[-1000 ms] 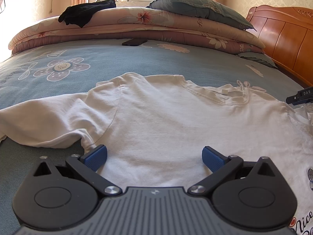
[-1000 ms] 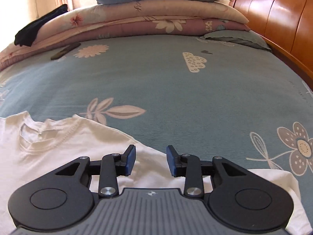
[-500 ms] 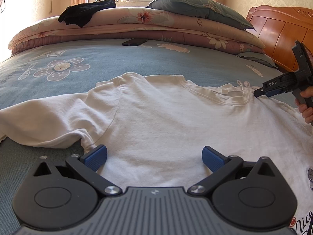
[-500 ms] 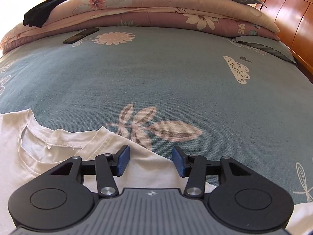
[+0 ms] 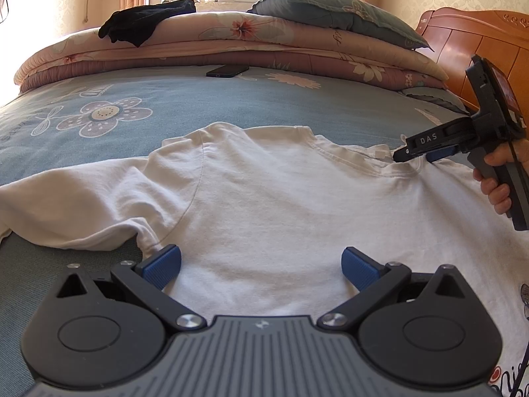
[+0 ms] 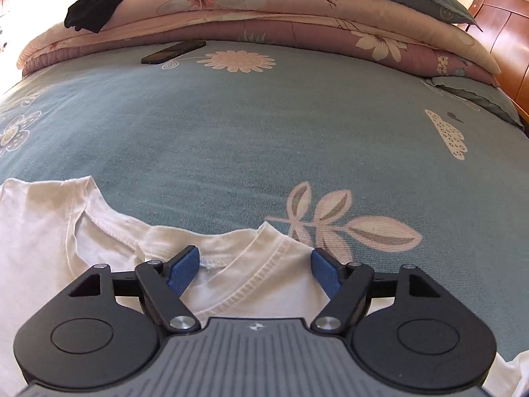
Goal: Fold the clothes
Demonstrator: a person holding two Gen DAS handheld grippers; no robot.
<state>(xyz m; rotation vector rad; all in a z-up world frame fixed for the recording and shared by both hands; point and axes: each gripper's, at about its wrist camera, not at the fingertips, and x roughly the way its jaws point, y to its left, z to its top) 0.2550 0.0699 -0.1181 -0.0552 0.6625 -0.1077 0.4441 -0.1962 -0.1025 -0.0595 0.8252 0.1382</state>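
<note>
White T-shirt (image 5: pixel 271 205) spread flat on the bed (image 6: pixel 251 125) for folding: left claw (image 5: pixel 261 264) hovers wide open and empty over its near side, while right claw (image 6: pixel 255 264), empty, is opening astride the far collar (image 6: pixel 244 284) for a grip.

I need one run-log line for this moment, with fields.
task: fold clothes | left gripper: open over white T-shirt | right gripper: jaws opening at collar, nothing gripped | bed: shirt lies flat
</note>
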